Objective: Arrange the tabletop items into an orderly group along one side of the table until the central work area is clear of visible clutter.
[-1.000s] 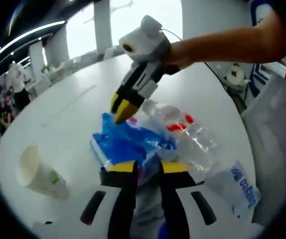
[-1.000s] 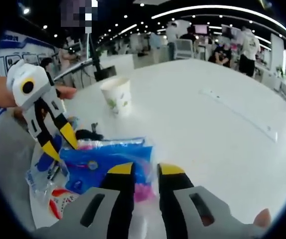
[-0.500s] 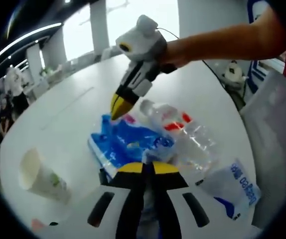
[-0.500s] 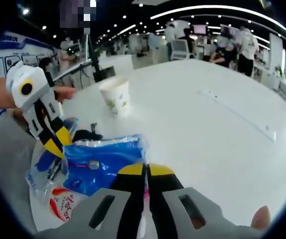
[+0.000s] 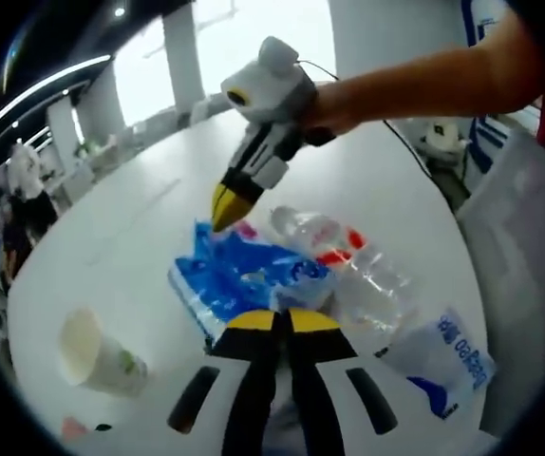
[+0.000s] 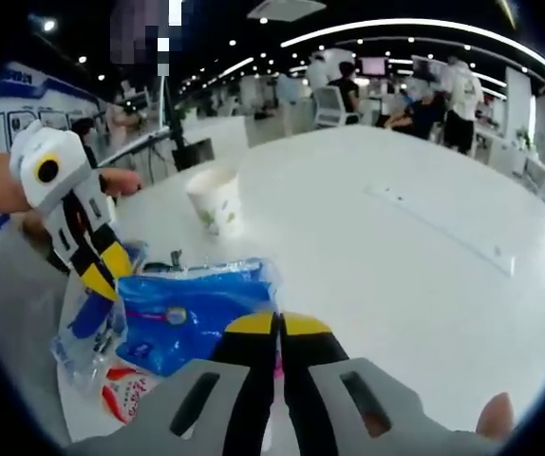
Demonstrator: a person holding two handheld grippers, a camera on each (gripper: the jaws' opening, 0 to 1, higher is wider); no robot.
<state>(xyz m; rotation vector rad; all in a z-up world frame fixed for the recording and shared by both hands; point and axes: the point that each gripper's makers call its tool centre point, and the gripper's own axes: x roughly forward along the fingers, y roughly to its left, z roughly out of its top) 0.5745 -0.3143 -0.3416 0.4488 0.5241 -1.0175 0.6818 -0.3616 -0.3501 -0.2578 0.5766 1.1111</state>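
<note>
The left gripper [image 5: 281,321] was clenched on the near edge of the blue pack [image 5: 244,277], its yellow tips pressed together. The right gripper [image 6: 277,326] was likewise clamped on the pack's [image 6: 192,311] opposite edge, where a pink strip showed between its tips. The pack lay on the white table [image 6: 405,256], touching a clear bottle [image 5: 353,261] to its right in the left gripper view. A clear pouch [image 5: 448,361] lay just beyond the bottle. A paper cup [image 6: 214,199] stood apart, farther out.
</note>
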